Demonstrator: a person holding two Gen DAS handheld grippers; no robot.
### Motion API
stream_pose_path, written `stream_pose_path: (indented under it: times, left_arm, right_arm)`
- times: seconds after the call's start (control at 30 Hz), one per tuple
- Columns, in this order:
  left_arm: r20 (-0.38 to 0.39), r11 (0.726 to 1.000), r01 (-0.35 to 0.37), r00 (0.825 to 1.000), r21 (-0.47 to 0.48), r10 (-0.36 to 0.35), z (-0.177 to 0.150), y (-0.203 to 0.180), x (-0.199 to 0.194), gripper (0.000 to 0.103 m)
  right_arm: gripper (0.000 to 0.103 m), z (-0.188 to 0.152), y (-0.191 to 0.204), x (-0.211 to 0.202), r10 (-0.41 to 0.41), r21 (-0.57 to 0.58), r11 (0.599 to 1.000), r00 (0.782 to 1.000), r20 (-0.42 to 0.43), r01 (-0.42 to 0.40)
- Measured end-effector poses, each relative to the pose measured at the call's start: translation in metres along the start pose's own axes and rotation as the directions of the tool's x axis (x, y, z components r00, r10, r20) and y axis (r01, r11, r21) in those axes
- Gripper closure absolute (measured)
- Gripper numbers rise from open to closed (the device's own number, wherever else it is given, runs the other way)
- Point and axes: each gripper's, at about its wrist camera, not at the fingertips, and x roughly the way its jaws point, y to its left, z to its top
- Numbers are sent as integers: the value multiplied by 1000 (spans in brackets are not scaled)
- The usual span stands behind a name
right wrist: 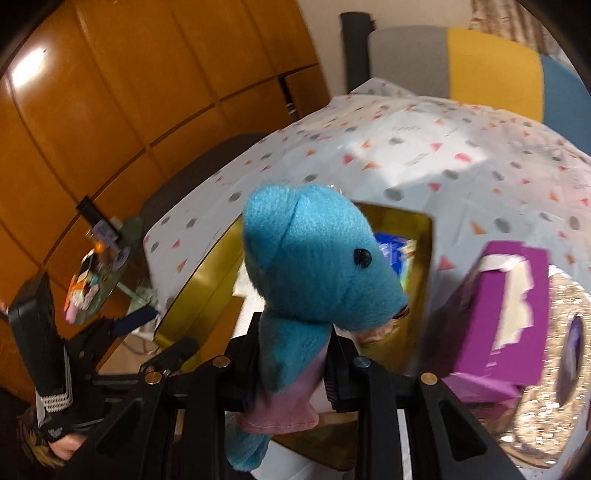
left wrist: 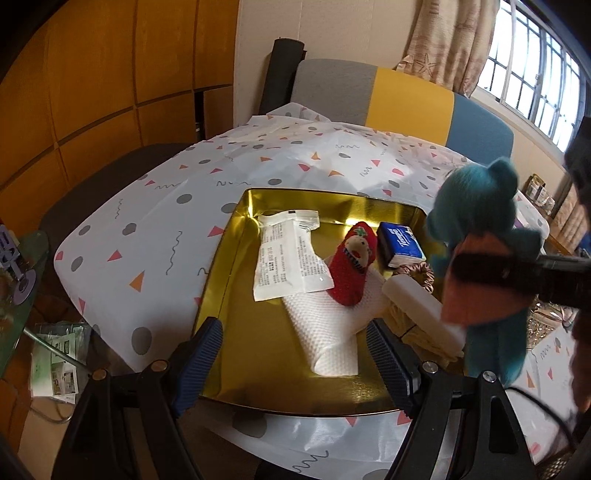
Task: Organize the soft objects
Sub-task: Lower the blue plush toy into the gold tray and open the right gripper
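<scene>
Teddy carried toward the tray.
Left view: the left claw (left wrist: 295, 354) gapes wide and empty over the gold tray (left wrist: 229, 258), the blue teddy (left wrist: 480, 236) to its right. Right view: the right claw (right wrist: 291, 373) pinches the teddy's body for the drop, tray beyond.

A daylit room with glossy orange-brown wooden wall panels (left wrist: 110, 74) and a barred window (left wrist: 535, 74).

The bench (left wrist: 184, 206) wears a white plastic cloth printed with grey dots, pink and orange triangles and squiggles. Behind it stands a padded chair back in grey, yellow and blue blocks (left wrist: 406, 96), with a dark upright post (left wrist: 280, 74) beside it against a cream wall (left wrist: 332, 26). A beige patterned curtain (left wrist: 450, 37) hangs left of the window, where bright light enters. A small round glass side table (right wrist: 107, 273) stands by the panels.
</scene>
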Motion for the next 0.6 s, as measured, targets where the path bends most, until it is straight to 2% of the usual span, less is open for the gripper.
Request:
stream_pose_path:
  times: [0.23,0.37,0.5,0.6]
  left_arm:
    - [32,995,-45,998,-94,48,5,33,-7,22]
    - [14,990,-74,997,-122,76,1,48,-3,22]
    - [1,989,-76,997,-129,76,-2,50,-1,22]
    - [4,990,-72,997,-123,73,-2,48,-1,22]
  right_arm:
    - [76,-2,25,43,25,-114,993,994,-107,-38]
    - [70,-9,28,69,2,-146,989,984,-178,-28]
    - [60,-9,23,73,-3,-106,994,986,-164,-15]
    - [60,-9,21,61,-19,-104,995,990,-140,4]
